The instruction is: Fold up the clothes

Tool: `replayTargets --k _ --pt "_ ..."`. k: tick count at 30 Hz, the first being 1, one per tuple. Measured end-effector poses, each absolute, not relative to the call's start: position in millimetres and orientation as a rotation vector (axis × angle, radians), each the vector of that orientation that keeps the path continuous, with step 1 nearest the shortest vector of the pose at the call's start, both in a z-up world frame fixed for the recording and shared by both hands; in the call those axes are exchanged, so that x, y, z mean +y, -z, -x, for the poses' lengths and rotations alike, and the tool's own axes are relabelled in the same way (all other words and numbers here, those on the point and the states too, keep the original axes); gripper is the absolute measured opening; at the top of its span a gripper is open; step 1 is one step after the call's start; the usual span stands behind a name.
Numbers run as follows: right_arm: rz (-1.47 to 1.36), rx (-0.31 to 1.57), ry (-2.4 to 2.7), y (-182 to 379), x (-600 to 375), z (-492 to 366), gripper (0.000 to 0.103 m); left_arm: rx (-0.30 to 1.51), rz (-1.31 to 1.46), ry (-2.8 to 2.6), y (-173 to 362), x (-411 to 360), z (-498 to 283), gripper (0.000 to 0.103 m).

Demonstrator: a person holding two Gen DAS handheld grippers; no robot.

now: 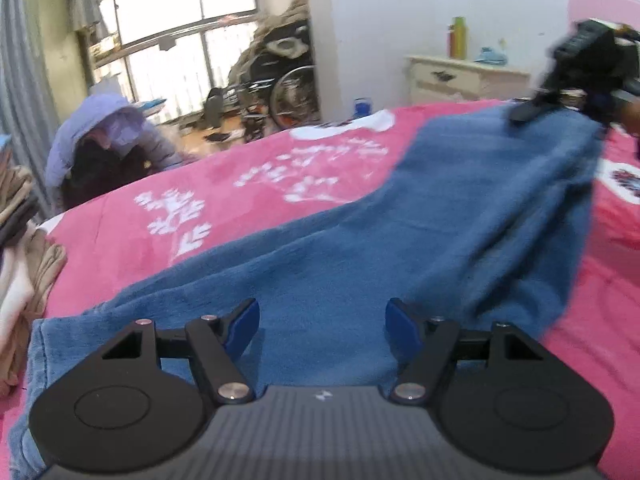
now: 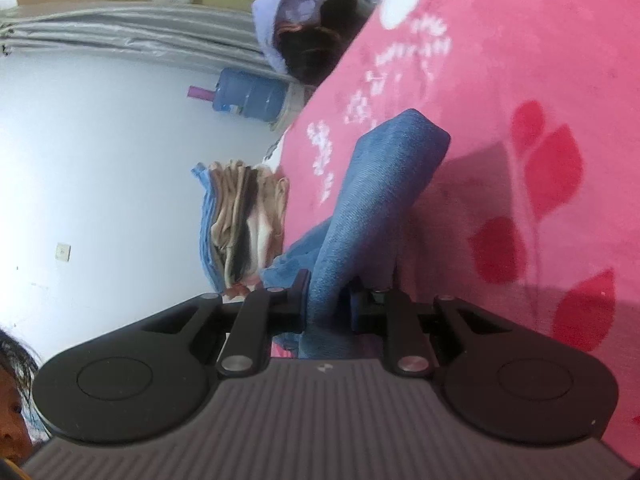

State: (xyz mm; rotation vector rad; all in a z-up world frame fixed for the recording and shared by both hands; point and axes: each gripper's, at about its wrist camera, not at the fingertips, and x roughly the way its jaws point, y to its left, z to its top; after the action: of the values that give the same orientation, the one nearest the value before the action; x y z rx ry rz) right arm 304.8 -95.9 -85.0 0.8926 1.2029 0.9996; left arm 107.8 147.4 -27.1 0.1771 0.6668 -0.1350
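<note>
A blue fleece garment (image 1: 400, 216) lies stretched across the pink bedspread (image 1: 240, 176). My left gripper (image 1: 322, 330) hovers open just over the garment's near end, nothing between its blue-padded fingers. At the far right of the left wrist view, my right gripper (image 1: 560, 108) holds the garment's far end lifted off the bed. In the right wrist view, which is rolled sideways, my right gripper (image 2: 330, 304) is shut on a bunched fold of the blue garment (image 2: 380, 184), which hangs taut from its jaws toward the bed.
A pile of folded clothes (image 2: 244, 220) sits at the bed's edge, also seen as the pile (image 1: 20, 248) at the left. A person in a lavender hooded jacket (image 1: 108, 140) crouches beside the bed. A cream nightstand (image 1: 460, 76) with bottles, a wheelchair (image 1: 288, 84) and a blue water jug (image 2: 252, 94) stand beyond.
</note>
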Motion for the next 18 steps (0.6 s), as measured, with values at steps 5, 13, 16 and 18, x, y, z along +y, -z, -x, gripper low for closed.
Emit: replayTargets --k 5,13,16,18 --pt "-0.820 1.197 -1.059 66 -79 -302 0.017 0.684 -0.205 0.152 46 134 -103 0.068" --pt "-0.687 1.159 -1.120 35 -57 -296 0.017 0.676 -0.181 0.217 15 148 -103 0.067" --pt "-0.659 1.151 -1.134 31 -56 -293 0.017 0.658 -0.073 0.222 2 167 -116 0.067" --pt "-0.655 1.147 -1.140 31 -56 -291 0.017 0.675 0.019 0.230 3 179 -135 0.067"
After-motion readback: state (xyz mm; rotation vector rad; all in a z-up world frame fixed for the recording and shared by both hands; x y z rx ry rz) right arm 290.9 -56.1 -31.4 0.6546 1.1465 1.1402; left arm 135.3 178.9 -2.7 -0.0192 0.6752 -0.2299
